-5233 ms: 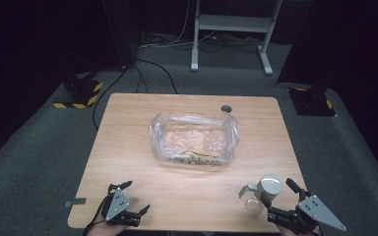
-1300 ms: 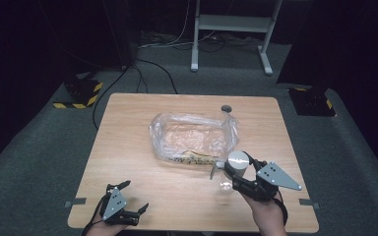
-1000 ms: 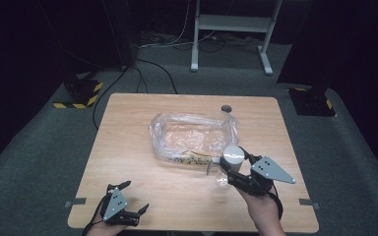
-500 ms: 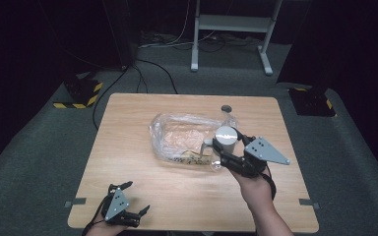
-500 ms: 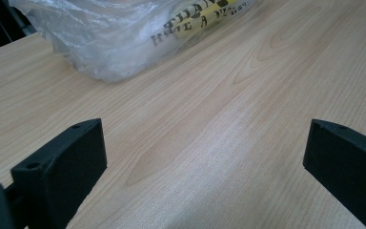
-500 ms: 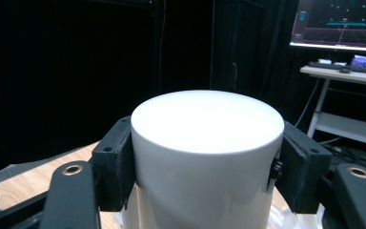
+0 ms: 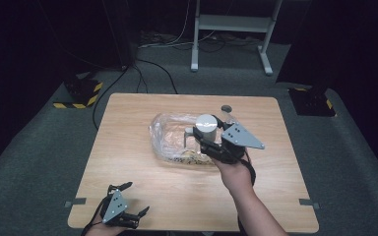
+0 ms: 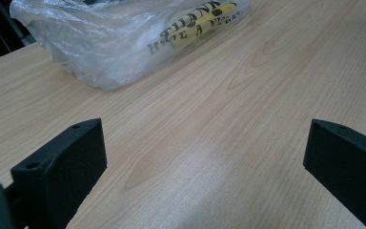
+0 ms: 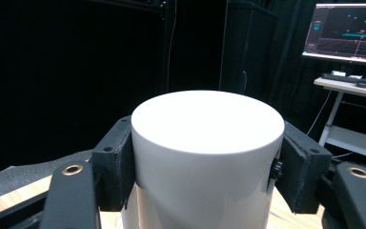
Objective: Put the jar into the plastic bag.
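Observation:
A white cylinder, flat on top, is clamped between the two black jaws of my right gripper. The pads press on both its sides. A hand holds it in the air over the right part of a clear plastic bag that lies in the middle of the wooden table. The bag has yellow and black print on it. My left gripper rests at the table's front left corner, jaws wide apart with bare wood between them.
A small dark round thing lies on the table behind the bag. A white metal stand, cables and yellow-black striped bases sit on the floor beyond. A lit monitor stands on a desk far off.
My right gripper has carried the white cylinder up and away from the table's front right, towards the bag, and now hangs over it. The left gripper has stayed put.

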{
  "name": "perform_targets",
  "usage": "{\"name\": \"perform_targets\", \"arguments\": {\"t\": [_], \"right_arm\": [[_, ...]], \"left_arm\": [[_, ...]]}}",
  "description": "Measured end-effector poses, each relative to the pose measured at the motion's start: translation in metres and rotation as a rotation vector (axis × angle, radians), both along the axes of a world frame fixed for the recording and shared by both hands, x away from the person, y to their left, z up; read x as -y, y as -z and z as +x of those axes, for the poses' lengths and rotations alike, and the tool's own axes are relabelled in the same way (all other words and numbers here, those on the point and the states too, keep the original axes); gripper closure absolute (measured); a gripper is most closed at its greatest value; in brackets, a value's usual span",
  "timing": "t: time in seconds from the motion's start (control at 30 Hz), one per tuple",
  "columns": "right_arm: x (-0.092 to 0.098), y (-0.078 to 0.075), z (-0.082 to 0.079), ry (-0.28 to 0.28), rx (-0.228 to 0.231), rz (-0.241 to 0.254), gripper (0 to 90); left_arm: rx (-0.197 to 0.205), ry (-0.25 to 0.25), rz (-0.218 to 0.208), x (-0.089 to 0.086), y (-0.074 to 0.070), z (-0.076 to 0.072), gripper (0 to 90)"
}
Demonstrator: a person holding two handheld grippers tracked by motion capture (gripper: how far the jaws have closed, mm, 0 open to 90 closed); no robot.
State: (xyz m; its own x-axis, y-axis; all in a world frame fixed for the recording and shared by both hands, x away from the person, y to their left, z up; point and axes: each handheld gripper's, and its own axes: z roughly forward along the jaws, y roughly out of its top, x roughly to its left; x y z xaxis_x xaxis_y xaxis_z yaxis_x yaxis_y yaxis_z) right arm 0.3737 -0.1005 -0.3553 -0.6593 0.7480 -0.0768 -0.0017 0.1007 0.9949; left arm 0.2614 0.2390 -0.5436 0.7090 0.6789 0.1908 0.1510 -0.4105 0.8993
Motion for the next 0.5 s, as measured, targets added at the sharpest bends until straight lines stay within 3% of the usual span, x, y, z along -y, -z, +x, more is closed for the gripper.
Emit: {"name": "perform_targets", "arguments": {"t": [0.27,0.5], "right_arm": [[-0.017,0.002,0.023,0.022,-0.014,0.001,33.2],[-0.019,0.004,0.039,0.05,-0.024,0.005,33.1]], "left_arm": [[0.003,0.006,-0.003,0.0,0.0,0.0,1.2],[0.006,0.009,-0.006,-0.001,0.0,-0.001,1.2]]}}
